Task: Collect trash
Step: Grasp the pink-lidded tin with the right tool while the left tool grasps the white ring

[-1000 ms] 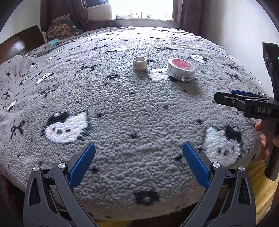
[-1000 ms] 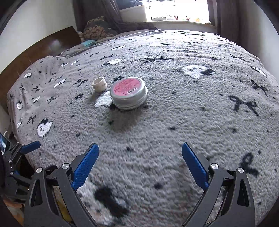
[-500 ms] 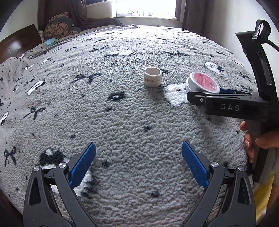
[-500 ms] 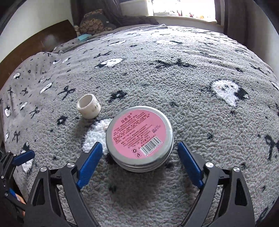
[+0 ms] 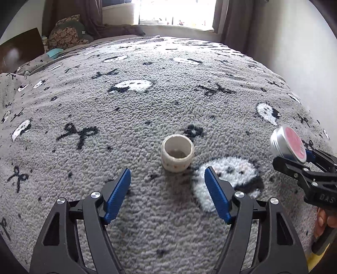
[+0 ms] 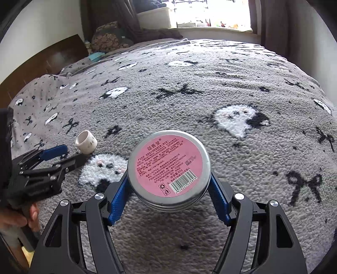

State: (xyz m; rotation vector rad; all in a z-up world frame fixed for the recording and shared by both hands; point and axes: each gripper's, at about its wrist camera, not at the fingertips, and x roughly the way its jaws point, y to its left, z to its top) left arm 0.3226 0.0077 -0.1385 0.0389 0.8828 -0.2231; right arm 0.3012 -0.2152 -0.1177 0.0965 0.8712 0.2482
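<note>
A round metal tin with a pink label is gripped between the blue pads of my right gripper and held above the blanket. It also shows in the left wrist view, tilted, at the right edge. A small white tape roll stands on the blanket just ahead of my left gripper, which is open with the roll beyond its fingertips. In the right wrist view the tape roll sits at the left, by the left gripper's fingers.
A grey fleece blanket with white cat faces and black bows covers the bed. Pillows and a dark headboard are at the far left. A window and curtains are at the back, a wall on the right.
My right gripper closed on the tin and lifted it off the blanket. My left gripper moved forward to the tape roll and narrowed its opening.
</note>
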